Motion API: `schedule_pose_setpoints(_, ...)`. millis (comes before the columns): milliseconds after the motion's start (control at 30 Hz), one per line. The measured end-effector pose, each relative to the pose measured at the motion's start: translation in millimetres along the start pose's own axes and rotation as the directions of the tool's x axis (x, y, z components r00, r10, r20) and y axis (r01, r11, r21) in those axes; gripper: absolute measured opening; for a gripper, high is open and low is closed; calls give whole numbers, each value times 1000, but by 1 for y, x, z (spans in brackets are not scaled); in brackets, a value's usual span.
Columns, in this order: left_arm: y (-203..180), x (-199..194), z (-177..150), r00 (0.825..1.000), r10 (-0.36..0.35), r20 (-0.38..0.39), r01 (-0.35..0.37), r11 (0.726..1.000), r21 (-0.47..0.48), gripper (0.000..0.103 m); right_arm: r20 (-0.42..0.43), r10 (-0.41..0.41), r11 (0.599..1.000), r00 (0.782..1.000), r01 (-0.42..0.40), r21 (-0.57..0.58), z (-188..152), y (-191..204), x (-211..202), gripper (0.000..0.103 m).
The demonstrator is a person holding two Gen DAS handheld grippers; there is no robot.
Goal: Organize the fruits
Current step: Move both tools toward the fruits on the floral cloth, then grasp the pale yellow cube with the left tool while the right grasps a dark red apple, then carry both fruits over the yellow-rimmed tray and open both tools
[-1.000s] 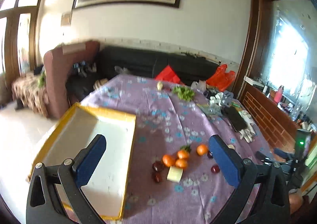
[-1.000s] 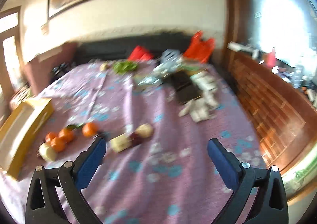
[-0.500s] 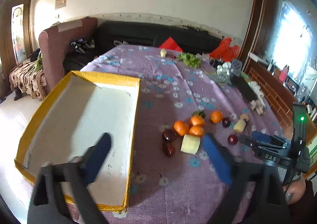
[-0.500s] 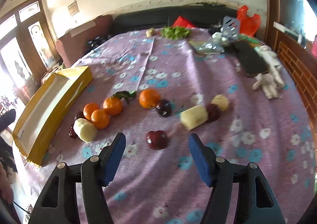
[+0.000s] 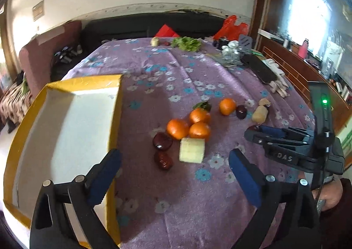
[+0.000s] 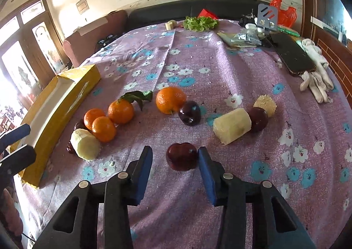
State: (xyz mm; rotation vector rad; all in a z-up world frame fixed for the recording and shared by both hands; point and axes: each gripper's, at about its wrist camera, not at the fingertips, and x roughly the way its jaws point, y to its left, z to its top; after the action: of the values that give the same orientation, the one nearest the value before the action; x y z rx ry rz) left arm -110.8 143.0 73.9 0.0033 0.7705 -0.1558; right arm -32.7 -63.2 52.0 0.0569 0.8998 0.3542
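Left tool [image 5: 173, 169] is wide open, hovering by the yellow box [image 5: 28, 117] and the oranges [image 5: 177, 129]. Right tool [image 6: 175, 165] sits partly open around a dark red apple [image 6: 181, 156] on the bench [image 6: 220, 68]; right pad looks touching, nothing squeezed.

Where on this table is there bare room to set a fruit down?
The yellow-rimmed tray shows a bare white floor. Bare purple tablecloth stretches between the lettuce and the oranges. It is crowded around the oranges, pale peeled chunks and dark red fruits, and along the far right by the phone.
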Motion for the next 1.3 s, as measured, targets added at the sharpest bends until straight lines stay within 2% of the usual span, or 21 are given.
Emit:
schedule_pose_setpoints(133, -12, 23, 5, 999, 0, -42, 3, 997, 72, 99, -11, 15, 1000, 1000, -15, 23, -1, -5, 4, 41)
schedule_pose_setpoints(200, -13, 34, 5, 998, -6, -60, 11, 997, 78, 96, -7, 15, 1000, 1000, -15, 26, -2, -6, 4, 41)
schedule_pose_setpoints(333, -12, 51, 8, 993, -49, -110, 56, 997, 61, 68, -6, 26, 999, 1000, -25, 37, -2, -8, 5, 41)
schedule_pose_setpoints(500, -18, 70, 0, 987, -38, -158, 51, 996, 78, 53, -5, 22, 999, 1000, -21, 29, -3, -8, 5, 42)
schedule_pose_setpoints(567, -23, 71, -2, 988, -32, -151, 47, 995, 93, 40, -3, 22, 999, 1000, -22, 28, -3, -7, 5, 42)
schedule_pose_setpoints(600, -26, 72, -4, 988, -10, -157, 26, 995, 100, 29, -2, 23, 999, 1000, -22, 28, -4, -7, 5, 42)
schedule_pose_setpoints(633, -26, 72, -4, 988, -7, -155, 22, 995, 97, 29, -1, 26, 999, 1000, -26, 29, -4, -7, 5, 41)
schedule_pose_setpoints(700, -22, 70, -4, 987, -26, -156, 35, 998, 58, 29, 0, 31, 999, 1000, -31, 29, -4, -8, 5, 33)
schedule_pose_setpoints(933, -7, 25, 1, 997, -43, -63, 43, 999, -9, 29, 45, 20, 1000, 999, -19, -5, -6, 1, -3, 32)
schedule_pose_setpoints(1100, 31, -22, 5, 1000, -24, 10, 25, 997, -79, 29, 91, 28, 999, 995, -25, -38, 1, 19, -33, 32)
schedule_pose_setpoints(1167, 54, -40, 5, 999, 1, 32, 3, 992, -125, 29, 117, 62, 996, 991, -54, -69, 7, 38, -52, 33)
schedule_pose_setpoints(1300, 103, -68, -6, 989, 141, 50, -129, 973, -192, 29, 116, 165, 977, 979, -147, -154, 21, 91, -66, 33)
